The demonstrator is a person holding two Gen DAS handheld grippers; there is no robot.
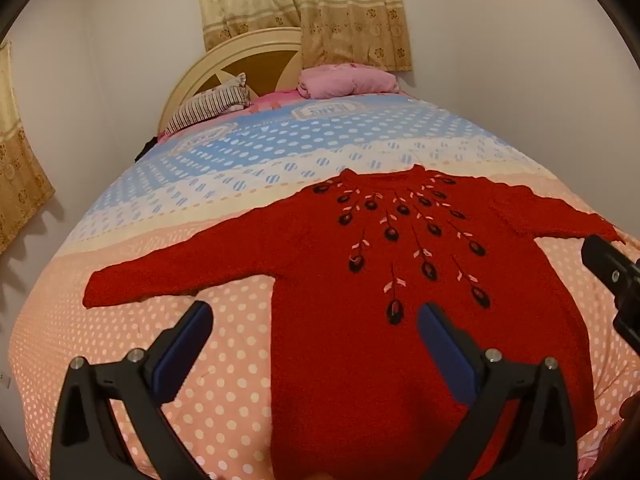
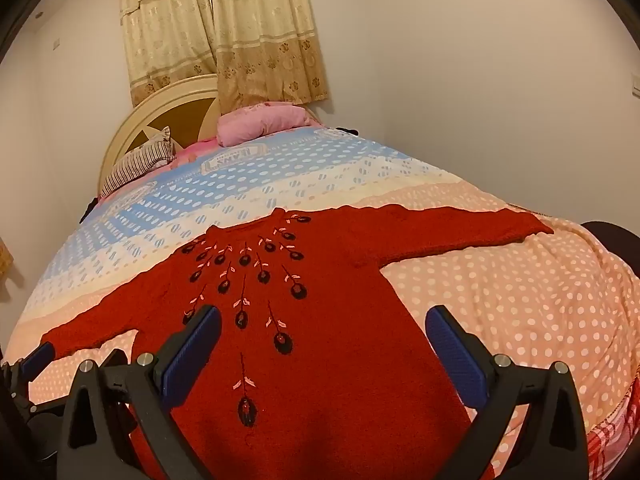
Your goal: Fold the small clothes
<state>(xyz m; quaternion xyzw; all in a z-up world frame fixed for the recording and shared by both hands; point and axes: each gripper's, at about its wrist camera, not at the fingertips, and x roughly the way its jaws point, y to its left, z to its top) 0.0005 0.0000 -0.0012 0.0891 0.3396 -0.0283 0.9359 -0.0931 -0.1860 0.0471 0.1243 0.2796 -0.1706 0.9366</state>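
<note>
A small red knitted sweater (image 1: 360,320) with dark embroidered flowers lies flat, front up, on the bed, both sleeves spread out sideways. It also shows in the right wrist view (image 2: 340,320). My left gripper (image 1: 316,316) is open and empty, hovering over the sweater's lower left side edge. My right gripper (image 2: 324,320) is open and empty over the lower right part of the body. The right gripper shows at the right edge of the left wrist view (image 1: 616,276). The left gripper shows at the left edge of the right wrist view (image 2: 36,360).
The bed has a polka-dot cover (image 1: 180,360) in peach, cream and blue bands. A striped pillow (image 1: 208,106) and a pink bundle (image 1: 348,80) lie by the round headboard (image 1: 224,56). Curtains (image 1: 304,8) hang behind. White walls stand on both sides.
</note>
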